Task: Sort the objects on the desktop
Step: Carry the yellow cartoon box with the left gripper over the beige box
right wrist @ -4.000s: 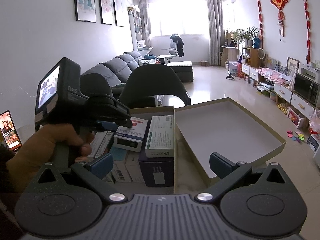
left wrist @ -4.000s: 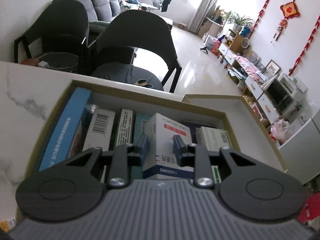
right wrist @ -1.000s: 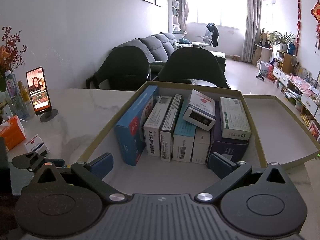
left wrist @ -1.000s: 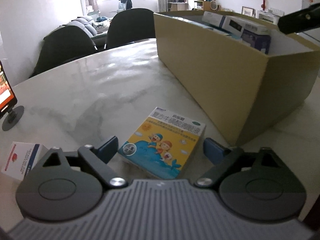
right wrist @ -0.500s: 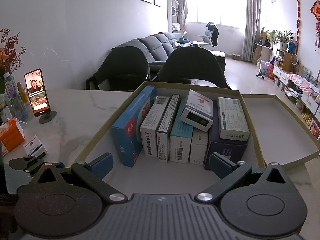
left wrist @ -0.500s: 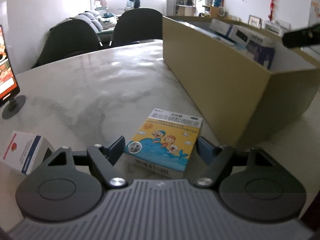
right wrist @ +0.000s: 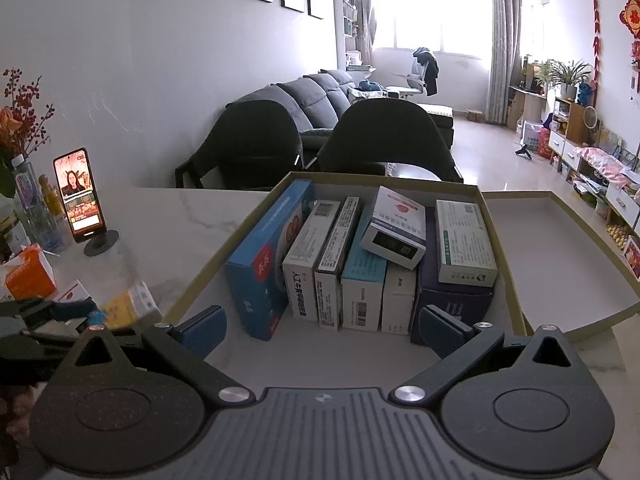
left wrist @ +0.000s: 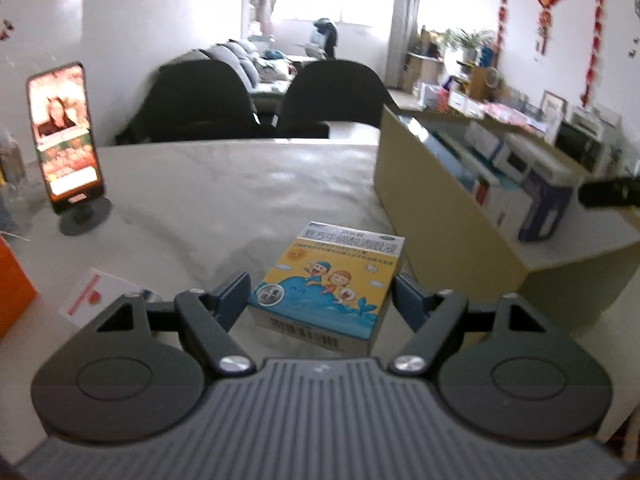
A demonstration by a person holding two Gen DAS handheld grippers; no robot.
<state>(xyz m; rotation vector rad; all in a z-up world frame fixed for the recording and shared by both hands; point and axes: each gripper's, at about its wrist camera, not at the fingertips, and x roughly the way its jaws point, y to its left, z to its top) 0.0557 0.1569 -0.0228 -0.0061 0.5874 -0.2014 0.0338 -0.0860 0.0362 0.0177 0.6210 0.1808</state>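
Observation:
A yellow and blue cartoon medicine box (left wrist: 332, 280) lies flat on the marble table (left wrist: 224, 184), between the fingers of my left gripper (left wrist: 322, 294). The jaws are open around it, a small gap on each side. The box also shows in the right wrist view (right wrist: 128, 306). A cardboard box (right wrist: 256, 216) holds several medicine boxes standing in a row, with a white one (right wrist: 394, 226) lying on top. My right gripper (right wrist: 320, 326) is open and empty over its near end. The cardboard box is on the right in the left wrist view (left wrist: 436, 216).
A small white and red box (left wrist: 100, 294) lies at the left. An orange tissue pack (right wrist: 30, 276) and a phone on a stand (right wrist: 80, 198) are further left. The box lid (right wrist: 560, 260) lies open on the right. Two dark chairs (right wrist: 380, 140) stand behind the table.
My left gripper has risen and tilted up, and its jaws have narrowed around the cartoon box. The right gripper has barely moved.

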